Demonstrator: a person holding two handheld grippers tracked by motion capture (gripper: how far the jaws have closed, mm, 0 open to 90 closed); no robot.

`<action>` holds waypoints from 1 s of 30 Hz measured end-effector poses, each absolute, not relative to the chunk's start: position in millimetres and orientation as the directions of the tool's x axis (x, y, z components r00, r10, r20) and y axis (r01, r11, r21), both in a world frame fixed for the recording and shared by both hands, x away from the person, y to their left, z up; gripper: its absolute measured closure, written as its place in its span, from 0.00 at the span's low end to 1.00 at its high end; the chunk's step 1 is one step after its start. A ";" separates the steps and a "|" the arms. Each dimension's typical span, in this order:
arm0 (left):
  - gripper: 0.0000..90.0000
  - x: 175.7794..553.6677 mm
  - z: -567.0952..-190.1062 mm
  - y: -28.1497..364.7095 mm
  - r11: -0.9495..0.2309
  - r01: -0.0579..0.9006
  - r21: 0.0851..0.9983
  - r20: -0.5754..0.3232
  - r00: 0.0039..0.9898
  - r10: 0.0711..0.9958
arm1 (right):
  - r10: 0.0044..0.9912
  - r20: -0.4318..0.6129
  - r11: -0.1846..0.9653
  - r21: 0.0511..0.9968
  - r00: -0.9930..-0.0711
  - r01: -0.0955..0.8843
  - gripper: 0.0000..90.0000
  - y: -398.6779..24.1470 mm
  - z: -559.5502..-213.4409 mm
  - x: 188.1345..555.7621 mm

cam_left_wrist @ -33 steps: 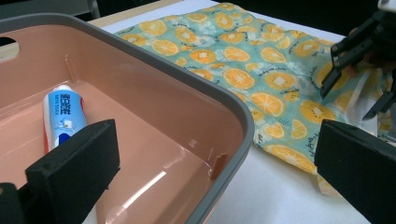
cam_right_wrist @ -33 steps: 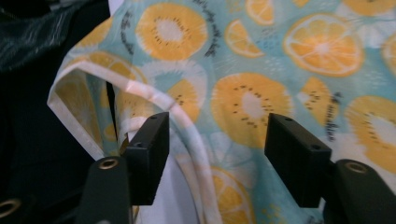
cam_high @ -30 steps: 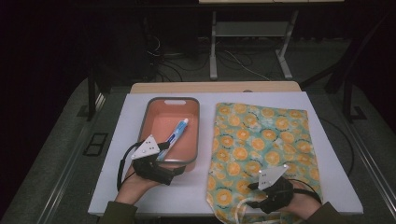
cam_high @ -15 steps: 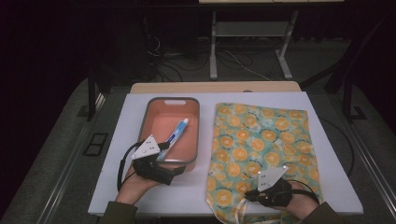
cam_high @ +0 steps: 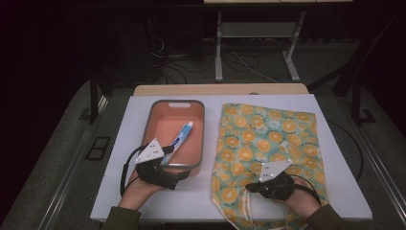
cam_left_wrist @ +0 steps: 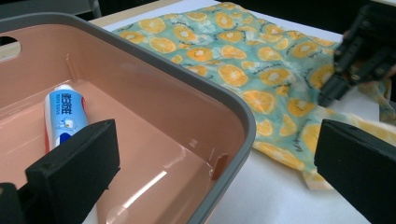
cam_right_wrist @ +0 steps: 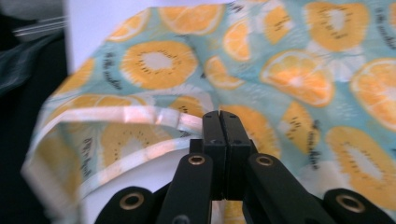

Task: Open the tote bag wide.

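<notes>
A drawstring bag (cam_high: pixel 268 134) printed with orange slices lies flat on the right half of the white table. My right gripper (cam_high: pixel 251 188) is at its near-left hem; the jaws have just been closing and now stand shut on the bag's pale hem (cam_right_wrist: pixel 154 116), fingertips (cam_right_wrist: pixel 219 114) pressed together. A blue-and-white toothpaste tube (cam_high: pixel 179 139) lies in the salmon tray (cam_high: pixel 177 102). My left gripper (cam_left_wrist: pixel 215 154) is open, one jaw inside the tray near the tube (cam_left_wrist: pixel 63 114), the other outside its grey rim (cam_left_wrist: pixel 233 112).
The bag's (cam_left_wrist: pixel 233 60) near end reaches the table's front edge (cam_high: pixel 191 218). The tray sits left of the bag with a narrow strip of table between them. The right gripper's black body (cam_left_wrist: pixel 359 51) is seen across the bag. Dark floor and cables surround the table.
The right gripper's jaws have closed onto the bag's hem, with little movement of the hand. The left gripper, tray and tube have stayed put.
</notes>
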State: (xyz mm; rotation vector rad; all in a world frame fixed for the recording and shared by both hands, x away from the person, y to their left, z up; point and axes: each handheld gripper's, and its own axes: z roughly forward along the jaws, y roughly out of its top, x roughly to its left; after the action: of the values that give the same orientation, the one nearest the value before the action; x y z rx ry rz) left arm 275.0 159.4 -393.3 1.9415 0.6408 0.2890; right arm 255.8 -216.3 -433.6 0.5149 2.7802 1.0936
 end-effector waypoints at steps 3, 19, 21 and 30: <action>0.00 275.2 -393.2 159.5 -0.332 0.308 0.892 -0.080 0.829 0.554 | 0.394 0.011 0.671 0.679 -0.919 0.296 1.00 -213.3 -431.2 268.0; 0.00 275.5 -393.2 160.0 -0.330 0.308 0.892 -0.083 0.830 0.551 | 0.585 -0.017 0.584 0.703 -0.811 0.407 1.00 -186.1 -416.9 342.6; 0.00 275.5 -393.2 160.1 -0.330 0.308 0.892 -0.083 0.831 0.551 | 0.599 -0.015 0.574 0.705 -0.801 0.416 1.00 -183.2 -416.9 347.3; 0.00 275.2 -393.3 160.6 -0.328 0.306 0.894 -0.084 0.832 0.548 | 0.630 0.037 0.529 0.711 -0.776 0.463 0.77 -176.4 -422.7 360.7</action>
State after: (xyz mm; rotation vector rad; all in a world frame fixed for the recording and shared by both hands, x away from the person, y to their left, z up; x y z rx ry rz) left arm 275.2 160.6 -393.3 1.9372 0.6364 0.2821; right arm 360.7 -176.4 -422.7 0.9247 2.5437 1.0834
